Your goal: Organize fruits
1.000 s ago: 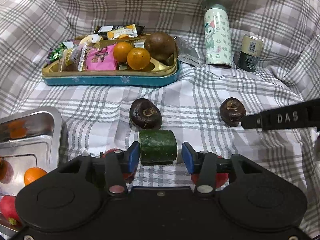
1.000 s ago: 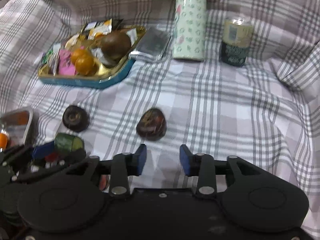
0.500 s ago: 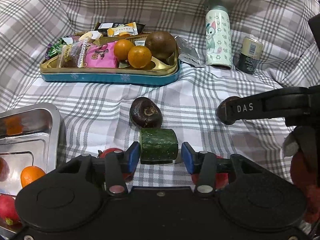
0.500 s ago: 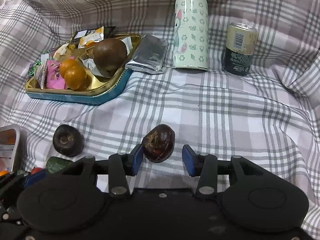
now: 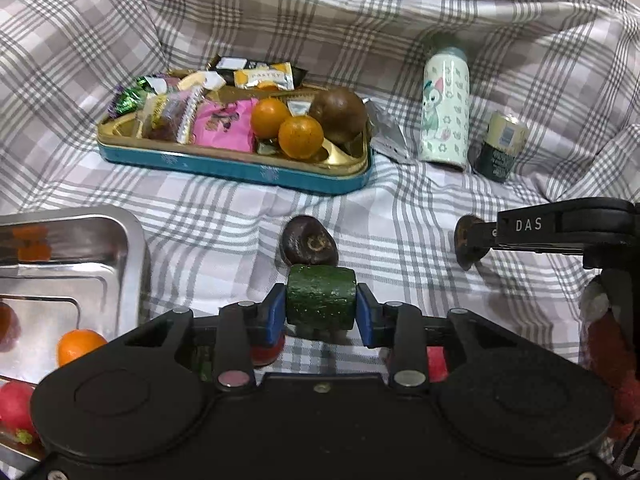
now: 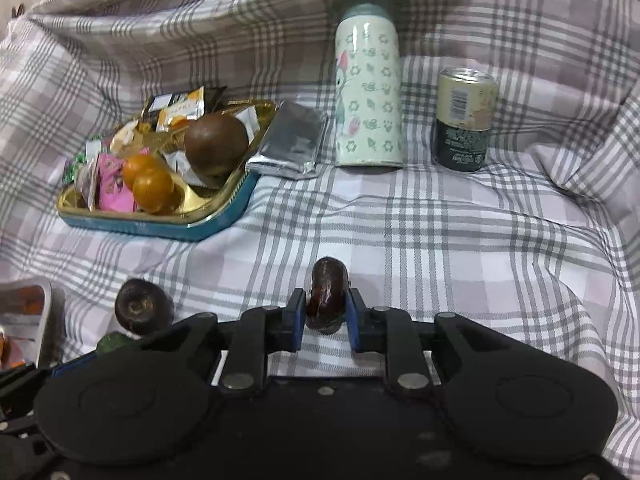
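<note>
Here, "DAS"-marked right tool (image 6: pixel 322 316) just clamped on dark fruit (image 6: pixel 327 296), left tool (image 5: pixel 321 312) on green chunk (image 5: pixel 321 302).

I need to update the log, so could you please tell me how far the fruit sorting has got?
Done: an orange lies in the steel tray. In hand: the left claw grips a cucumber piece, the right claw a dark fruit. Left: another dark fruit on the cloth.
</note>
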A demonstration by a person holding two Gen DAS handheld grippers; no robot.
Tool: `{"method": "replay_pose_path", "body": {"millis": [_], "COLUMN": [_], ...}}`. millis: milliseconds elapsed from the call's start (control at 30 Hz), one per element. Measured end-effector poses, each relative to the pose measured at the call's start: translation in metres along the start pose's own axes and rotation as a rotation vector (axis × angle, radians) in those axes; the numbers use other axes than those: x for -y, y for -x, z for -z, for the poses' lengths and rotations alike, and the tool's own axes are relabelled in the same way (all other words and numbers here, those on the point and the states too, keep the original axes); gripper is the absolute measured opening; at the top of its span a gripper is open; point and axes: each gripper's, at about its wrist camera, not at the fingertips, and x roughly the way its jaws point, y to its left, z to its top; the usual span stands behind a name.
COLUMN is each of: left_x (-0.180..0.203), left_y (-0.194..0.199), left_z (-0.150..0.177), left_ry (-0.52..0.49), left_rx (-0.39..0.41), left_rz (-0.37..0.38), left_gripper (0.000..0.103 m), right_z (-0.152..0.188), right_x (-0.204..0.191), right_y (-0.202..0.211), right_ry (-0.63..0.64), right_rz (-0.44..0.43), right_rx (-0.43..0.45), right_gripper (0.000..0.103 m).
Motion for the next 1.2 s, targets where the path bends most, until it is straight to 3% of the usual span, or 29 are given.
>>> {"method": "replay_pose_path", "body": {"millis": [167,200,367,500,633,833,1200], "left_x": [-0.008,-0.01,-0.019,-0.025,-0.027,-0.028,-0.041], "left_y": [0.013,0.016,0.024,0.027,0.027,0.029,0.039], "left_z": [-0.005,-0.006,-0.009,-0.008,-0.007,-0.006,-0.009], "left_ry": [0.016,0.021,0.024,0.028,0.024,0.014,0.041], "left_rx": [0.03,0.038,0.049,0.058,0.055,0.067,0.082], "left_rz": [-0.004,-0.004,-0.02,-0.033,-0.038,-0.046,-0.06], "left_gripper": [0.044,0.044,0.044,0.044,0.044,0.044,0.044], "right_z": [-0.001,-0.001,-0.003,-0.004,-0.007,-0.003,0.011], "right_x": [0.001,0.001,0.001,0.014,0.027,0.008,-0.024], "right_y": [0.009,0.012,0.022,0.016,0.007,0.003,-0.018], "right_ry": [-0.015,-0.018,-0.031,-0.103,-0.201,-0.122,0.045], "right_rz": [-0.028,-0.039,-0.078,-0.052,-0.109,-0.128,-0.03], "right_rx": [0.039,0.05,0.079,0.061,0.005,-0.018,-0.092], "right_gripper": [0.015,0.003,0.002,0.012,0.03,0.039,0.046]}}
